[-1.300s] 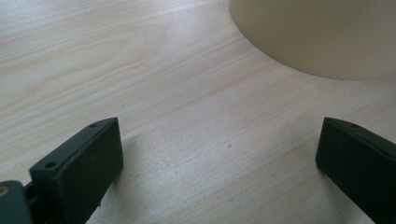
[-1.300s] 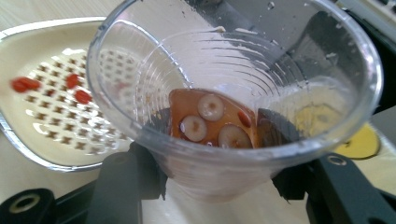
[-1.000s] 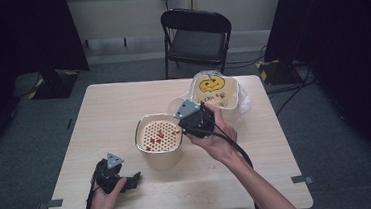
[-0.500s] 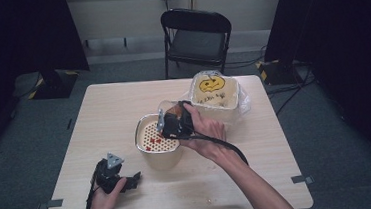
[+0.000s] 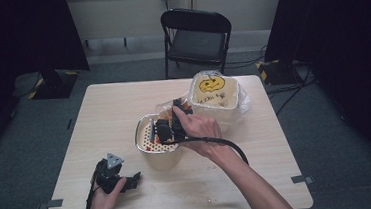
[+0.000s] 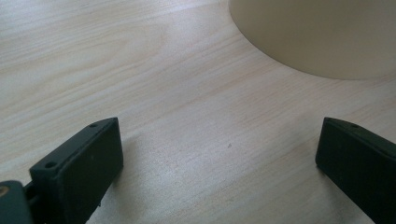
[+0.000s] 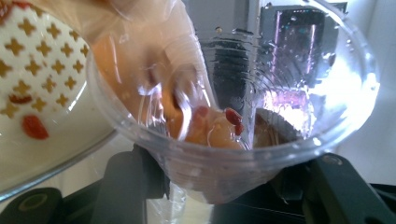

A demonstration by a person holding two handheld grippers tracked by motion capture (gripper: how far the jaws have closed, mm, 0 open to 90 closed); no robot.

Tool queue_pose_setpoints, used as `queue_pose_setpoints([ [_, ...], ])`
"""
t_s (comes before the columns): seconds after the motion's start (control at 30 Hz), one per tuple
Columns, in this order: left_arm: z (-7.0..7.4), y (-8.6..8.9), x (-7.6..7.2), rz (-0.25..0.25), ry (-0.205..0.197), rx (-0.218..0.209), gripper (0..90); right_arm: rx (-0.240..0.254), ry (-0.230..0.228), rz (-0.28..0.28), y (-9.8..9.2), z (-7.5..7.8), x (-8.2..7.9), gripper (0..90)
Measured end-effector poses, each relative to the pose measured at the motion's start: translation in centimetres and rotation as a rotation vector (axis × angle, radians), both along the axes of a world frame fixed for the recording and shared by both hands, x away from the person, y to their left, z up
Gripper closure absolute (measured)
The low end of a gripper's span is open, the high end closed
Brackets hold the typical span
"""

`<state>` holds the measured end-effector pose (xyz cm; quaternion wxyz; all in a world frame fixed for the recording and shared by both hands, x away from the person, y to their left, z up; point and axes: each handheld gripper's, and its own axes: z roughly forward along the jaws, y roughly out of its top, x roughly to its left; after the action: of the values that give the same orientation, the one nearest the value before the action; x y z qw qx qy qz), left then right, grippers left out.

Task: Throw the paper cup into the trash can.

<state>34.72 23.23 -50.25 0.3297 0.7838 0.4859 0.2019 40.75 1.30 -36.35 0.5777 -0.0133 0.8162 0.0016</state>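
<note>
My right gripper [image 5: 167, 129] is shut on a clear plastic cup [image 7: 233, 116], held on its side over a cream pot [image 5: 149, 148] at the table's middle. The pot holds a white strainer insert with cross-shaped holes [image 7: 37, 70] and red bits on it. Inside the tilted cup lie orange pieces and red berries [image 7: 219, 128], close to its lip. The jaws press the cup from both sides low in the right gripper view. My left gripper [image 5: 129, 181] rests on the table near the front left, open with nothing between its jaws [image 6: 219, 163]; the pot's wall [image 6: 317, 37] is just ahead of it.
A cream container with a pumpkin face on its lid [image 5: 213, 95] sits in a clear bag behind and right of the pot. A black folding chair [image 5: 196, 38] stands beyond the table's far edge. The right gripper's cable [image 5: 226, 144] trails along the forearm.
The right hand has carried the cup leftward and a little down, from beside the pot to over its opening, tipping it. The left gripper has stayed put.
</note>
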Motion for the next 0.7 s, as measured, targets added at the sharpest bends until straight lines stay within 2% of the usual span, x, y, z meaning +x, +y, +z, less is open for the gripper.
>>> queue_pose_setpoints([
  [0.03, 0.00, 0.00, 0.00, 0.000, 0.000, 0.000, 0.4, -0.040, -0.021, 0.004, 0.01, -0.14, 0.03, 50.4],
  [0.07, 0.00, 0.00, 0.00, 0.000, 0.000, 0.000, 0.4, -0.040, -0.021, 0.004, 0.01, -0.14, 0.03, 50.4],
  [0.1, 0.00, 0.00, 0.00, 0.000, 0.000, 0.000, 0.3, -0.073, -0.046, 0.015, 0.00, -0.20, 0.03, 50.5],
  [0.13, 0.00, 0.00, 0.00, 0.000, 0.000, 0.000, 0.4, -0.073, -0.046, 0.015, 0.00, -0.20, 0.03, 50.5],
  [0.17, 0.00, 0.00, 0.00, 0.000, 0.000, 0.000, 0.4, -0.122, -0.079, 0.023, 0.03, -0.17, -0.08, 50.5],
  [0.2, 0.00, 0.00, 0.00, 0.000, 0.000, 0.000, 0.3, -0.122, -0.079, 0.023, 0.03, -0.17, -0.08, 50.5],
  [0.23, 0.00, 0.00, 0.00, 0.000, 0.000, 0.000, 0.3, -0.157, -0.108, 0.023, 0.04, 0.02, -0.15, 50.5],
  [0.37, 0.02, 0.05, 0.01, -0.005, 0.002, 0.007, 0.4, -0.185, -0.118, 0.026, 0.02, 0.21, -0.15, 50.6],
  [0.4, 0.02, 0.05, 0.01, -0.005, 0.002, 0.007, 0.4, -0.210, -0.131, 0.031, 0.02, 0.36, -0.11, 50.6],
  [0.43, 0.02, 0.05, 0.01, -0.005, 0.002, 0.007, 0.4, -0.210, -0.138, 0.027, -0.03, 0.40, -0.09, 50.7],
  [0.5, 0.00, 0.00, 0.00, 0.000, 0.000, 0.000, 0.3, -0.257, -0.182, 0.031, -0.08, 0.54, -0.04, 50.9],
  [0.6, 0.00, 0.00, 0.00, 0.000, 0.000, -0.001, 0.4, -0.289, -0.193, 0.038, -0.18, 0.68, 0.04, 51.1],
  [0.7, 0.00, 0.00, 0.00, 0.000, 0.000, -0.001, 0.4, -0.337, -0.229, 0.049, -0.30, 0.57, -0.03, 51.3],
])
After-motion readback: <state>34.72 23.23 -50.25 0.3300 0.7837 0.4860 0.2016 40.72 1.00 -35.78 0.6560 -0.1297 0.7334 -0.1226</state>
